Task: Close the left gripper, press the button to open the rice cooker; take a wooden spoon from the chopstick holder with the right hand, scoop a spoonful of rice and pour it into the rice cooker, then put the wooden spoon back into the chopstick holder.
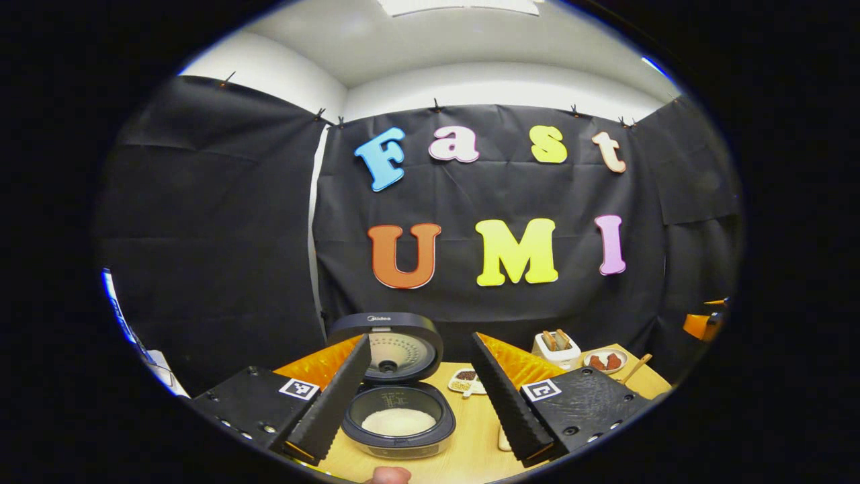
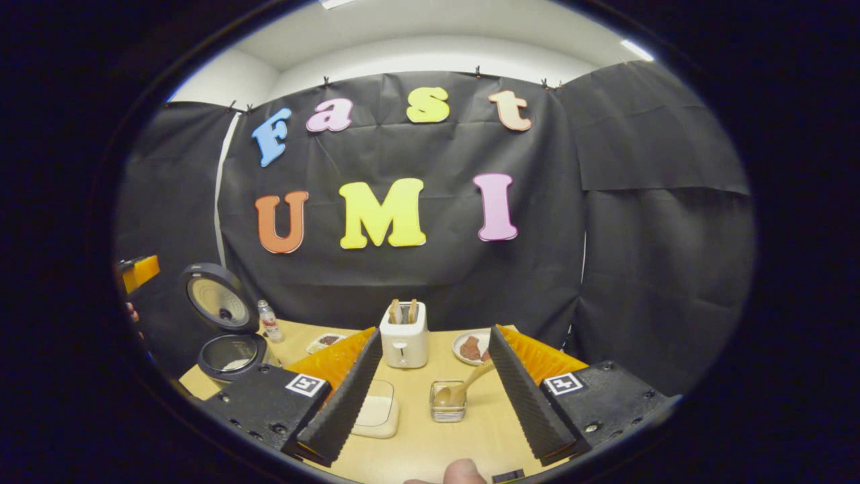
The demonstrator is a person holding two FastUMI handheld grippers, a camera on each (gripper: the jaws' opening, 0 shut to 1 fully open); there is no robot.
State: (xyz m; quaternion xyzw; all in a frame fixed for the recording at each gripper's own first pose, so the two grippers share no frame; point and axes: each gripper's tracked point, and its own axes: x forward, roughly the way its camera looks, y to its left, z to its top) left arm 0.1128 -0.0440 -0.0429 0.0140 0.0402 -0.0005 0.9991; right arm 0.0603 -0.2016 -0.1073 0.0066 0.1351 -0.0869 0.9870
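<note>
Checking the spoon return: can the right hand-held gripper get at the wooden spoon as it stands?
Probably yes: right hand-held gripper is open, and the wooden spoon in its holder sits straight ahead, nothing between.

1. A pale wooden desk (image 2: 416, 437) carries everything.
2. Straight ahead of the right claw (image 2: 430, 410) stand a white toaster (image 2: 404, 343) and a small clear holder (image 2: 448, 401) with a wooden spoon (image 2: 463, 384).
3. Far left of that claw sits the open rice cooker (image 2: 228, 355), with a small bottle (image 2: 270, 321) beside it.
4. A plate (image 2: 470, 346) lies behind the holder.
</note>
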